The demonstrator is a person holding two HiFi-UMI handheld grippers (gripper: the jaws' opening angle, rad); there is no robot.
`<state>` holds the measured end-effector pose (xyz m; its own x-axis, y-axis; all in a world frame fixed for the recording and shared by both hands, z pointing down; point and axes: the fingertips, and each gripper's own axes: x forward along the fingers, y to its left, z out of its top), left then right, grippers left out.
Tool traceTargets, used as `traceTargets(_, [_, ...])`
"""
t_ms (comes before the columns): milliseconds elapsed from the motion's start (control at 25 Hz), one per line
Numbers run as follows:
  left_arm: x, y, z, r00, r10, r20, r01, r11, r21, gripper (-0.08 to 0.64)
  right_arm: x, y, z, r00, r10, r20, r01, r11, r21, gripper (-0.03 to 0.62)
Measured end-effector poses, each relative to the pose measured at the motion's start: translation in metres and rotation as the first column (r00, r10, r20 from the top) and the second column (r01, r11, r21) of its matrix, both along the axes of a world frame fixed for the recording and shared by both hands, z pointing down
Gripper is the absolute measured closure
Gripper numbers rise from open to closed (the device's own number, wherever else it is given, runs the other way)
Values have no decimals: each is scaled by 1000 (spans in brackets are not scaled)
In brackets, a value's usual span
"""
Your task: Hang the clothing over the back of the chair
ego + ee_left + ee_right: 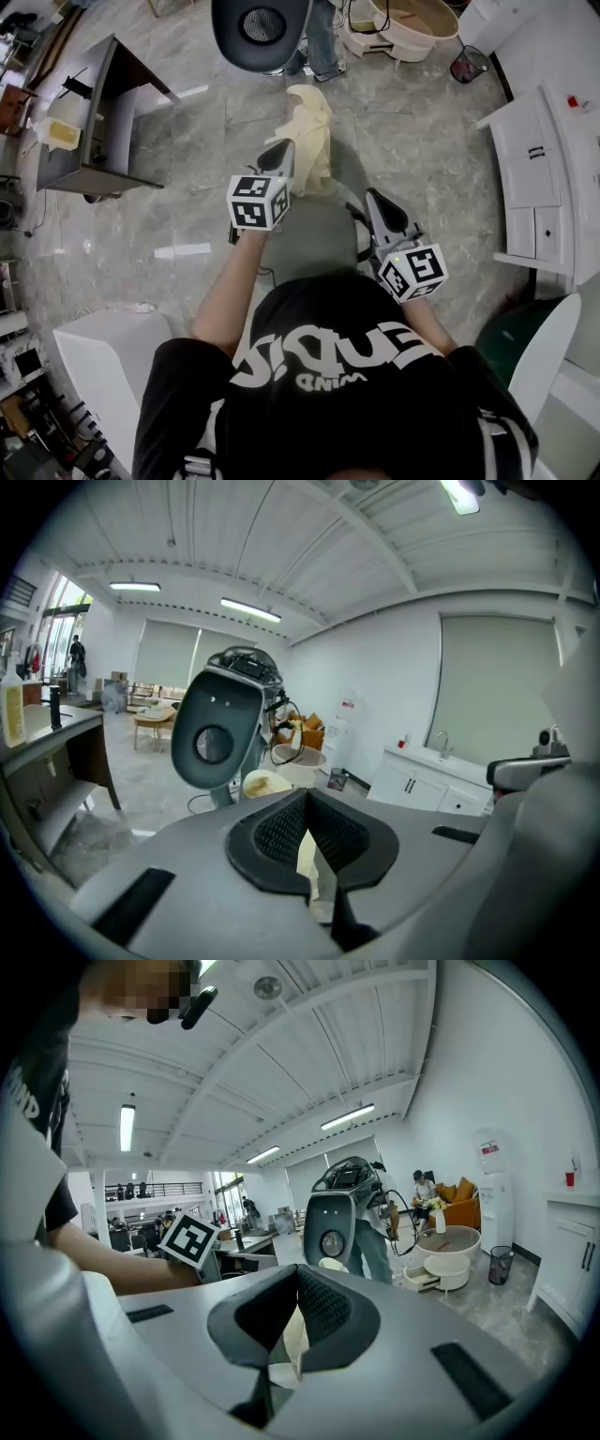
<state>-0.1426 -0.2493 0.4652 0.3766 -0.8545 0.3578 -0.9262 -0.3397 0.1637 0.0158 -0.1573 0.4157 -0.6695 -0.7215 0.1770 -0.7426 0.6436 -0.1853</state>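
A cream-yellow piece of clothing hangs bunched above the marble floor, in front of a dark grey chair whose headrest has a round hole. My left gripper is shut on the garment's near edge; in the left gripper view cream cloth is pinched between the jaws, and the chair stands just beyond. My right gripper is lower and to the right. Its jaws are shut on cream cloth too, and the chair faces it. A grey-green stretch lies between the grippers; whether it belongs to the garment I cannot tell.
A dark desk stands at the left and white cabinets line the right wall. Behind the chair a person stands next to a round cream table and a small bin. A white unit sits at lower left.
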Motion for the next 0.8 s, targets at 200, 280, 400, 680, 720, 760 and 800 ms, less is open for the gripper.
traceTargets(200, [1,33,-31,998,8,-57,-6,999,45,545,-1,6,-9,1000,-10,1,10,1000,21,578])
traceTargets(280, [0,47,-42,998,4,-60,0,997,72,545,-2,8,-12,1000,-16,5,15,999,29,578])
traceTargets(400, [-5,68,-56,998,-13,-68,22,992,122,545,-3,12,-15,1000,-27,7,27,999,37,578])
traceTargets(680, [-18,119,-78,997,-44,-65,56,978,203,545,-6,20,-21,998,-58,2,58,997,59,578])
traceTargets(720, [-20,125,-79,997,-48,-62,60,975,215,545,-6,20,-22,998,-63,-2,63,996,63,578])
traceTargets(760, [-22,131,-80,997,-55,-62,67,973,221,545,-6,20,-22,998,-68,-6,68,995,67,578])
traceTargets(800, [-25,136,-80,996,-63,-63,75,971,225,545,-7,20,-22,997,-72,-8,72,995,71,578])
